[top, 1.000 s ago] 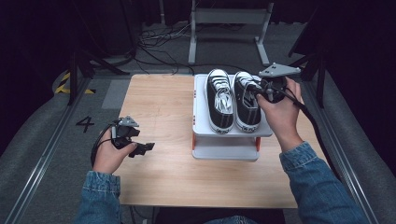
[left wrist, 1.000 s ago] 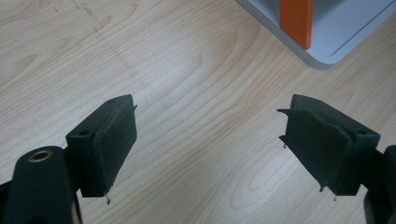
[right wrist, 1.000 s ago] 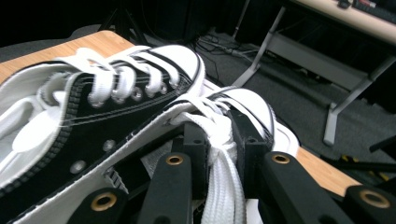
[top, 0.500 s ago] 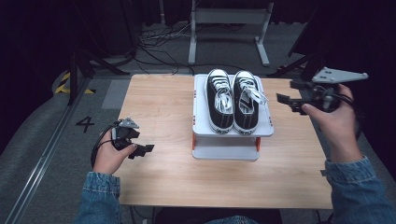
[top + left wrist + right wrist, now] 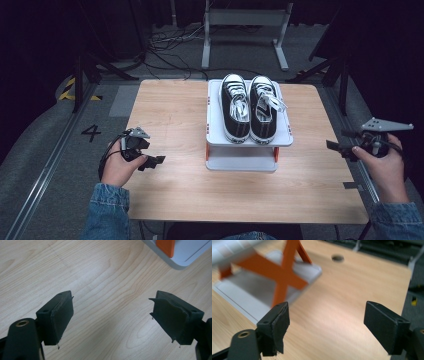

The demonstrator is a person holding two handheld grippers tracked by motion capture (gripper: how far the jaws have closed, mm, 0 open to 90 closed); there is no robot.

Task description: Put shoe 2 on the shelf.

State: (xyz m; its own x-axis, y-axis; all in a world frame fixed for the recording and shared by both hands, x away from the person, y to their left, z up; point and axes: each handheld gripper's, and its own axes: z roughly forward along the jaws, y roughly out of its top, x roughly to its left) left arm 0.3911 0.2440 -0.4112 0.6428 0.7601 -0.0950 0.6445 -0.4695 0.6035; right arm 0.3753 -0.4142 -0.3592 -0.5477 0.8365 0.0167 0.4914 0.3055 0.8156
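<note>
A pair of black-and-white sneakers, left one [image 5: 235, 107] and right one [image 5: 263, 107], stands side by side on top of a white two-level rack [image 5: 242, 162] with orange braces [image 5: 284, 270] on the wooden table [image 5: 170, 110]. My left gripper [image 5: 152, 161] rests low at the table's left side, open, with bare wood between its jaws [image 5: 112, 315]. My right gripper [image 5: 339, 140] hovers at the table's right edge, pointing toward the rack. Its jaws have just been opening and stand wide with nothing between them [image 5: 327, 322].
A corner of the rack [image 5: 185, 252] lies ahead of the left gripper. Behind the table stands a grey metal frame [image 5: 245, 20] among floor cables. A number 4 [image 5: 91, 132] marks the floor at left. The table has a small hole [image 5: 337, 258].
My right gripper has let go of the right sneaker, opened, and swung right and down from the rack top to the table's right edge. The left gripper has stayed put.
</note>
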